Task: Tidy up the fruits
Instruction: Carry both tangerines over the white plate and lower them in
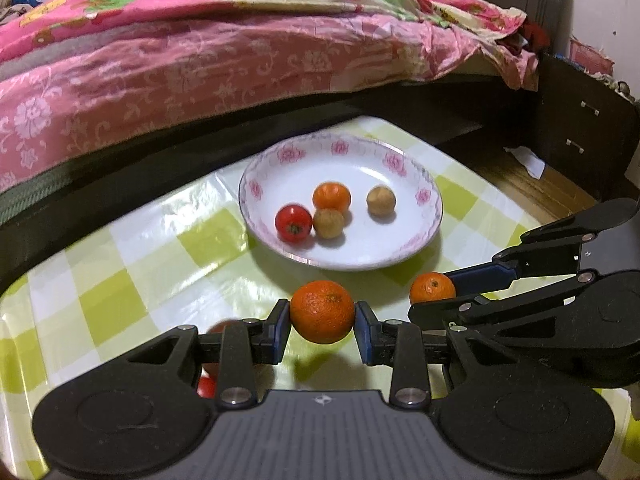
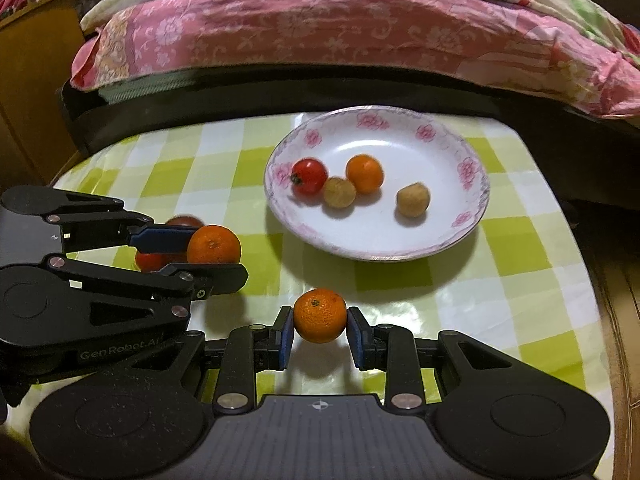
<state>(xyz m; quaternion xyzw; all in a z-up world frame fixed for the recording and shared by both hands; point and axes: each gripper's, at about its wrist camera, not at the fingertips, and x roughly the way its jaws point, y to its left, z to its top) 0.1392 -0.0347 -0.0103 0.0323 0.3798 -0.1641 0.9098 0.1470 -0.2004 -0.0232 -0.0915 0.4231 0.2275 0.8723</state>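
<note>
Since both claws are loaded at once, your main risk is a dropped or rolling fruit. The left claw [image 1: 322, 322] is clamped on an orange [image 1: 322, 311], pads on its left and right flanks, fruit centred between the tips and lifted clear of the tabletop [image 1: 132, 292], judging by the shadow under it. The right claw [image 2: 320, 326] is clamped on a second, smaller orange [image 2: 320, 315], same centred side grip.

Failure modes as I judge them:
- Round, smooth skin on flat pads: squeeze lightly and it may slip out forward; squeeze hard and you may bruise it.
- The two claws sit close together, the right one's tips just beside the left one's orange in the left view. Move both toward the plate [image 1: 404, 248] together and the linkages could clash.
- The plate already holds a tomato [image 2: 309, 176], an orange [image 2: 364, 173] and two tan round fruits [image 2: 339, 192] [image 2: 413, 199]. Release from height and you'll likely knock those around or get a bounce over the shallow rim.
- More red fruit [image 2: 150, 261] lies on the tabletop under and behind the left claw, partly hidden; a low sweep could send it rolling.

The plate is ahead of both claws, well apart from the held oranges, near the bed [image 1: 160, 60] side.
</note>
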